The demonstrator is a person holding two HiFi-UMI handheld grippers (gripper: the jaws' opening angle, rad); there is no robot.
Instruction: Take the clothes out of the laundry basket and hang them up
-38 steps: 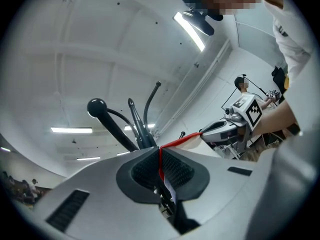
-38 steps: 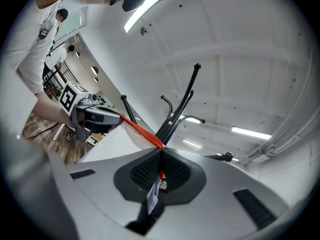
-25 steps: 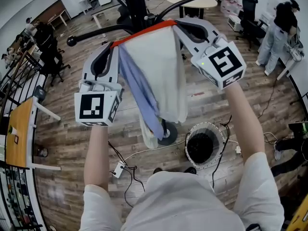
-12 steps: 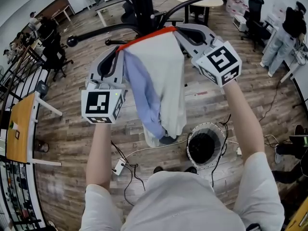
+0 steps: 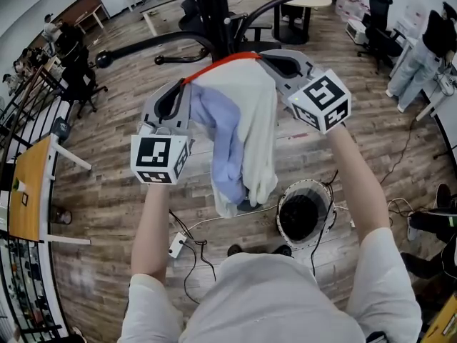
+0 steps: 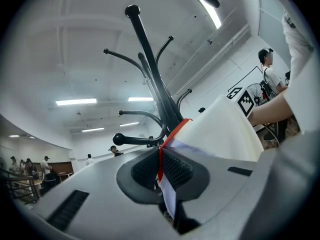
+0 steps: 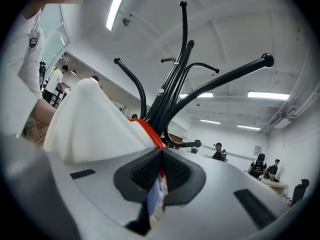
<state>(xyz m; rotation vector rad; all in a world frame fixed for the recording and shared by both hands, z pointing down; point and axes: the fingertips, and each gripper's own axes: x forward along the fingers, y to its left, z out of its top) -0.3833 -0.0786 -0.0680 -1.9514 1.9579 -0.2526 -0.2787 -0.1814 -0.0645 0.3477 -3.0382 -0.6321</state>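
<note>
Both claws are clamped tight on the white garment (image 5: 250,113): the left claw (image 5: 187,86) pinches one end of its orange-red edge (image 5: 221,64) and the right claw (image 5: 261,57) the other, so the edge runs taut between them, close to the black coat stand (image 5: 213,13). A light blue cloth (image 5: 225,141) hangs in the folds beneath, and the round black laundry basket (image 5: 303,216) stands on the wooden floor (image 5: 107,191) below.
</note>
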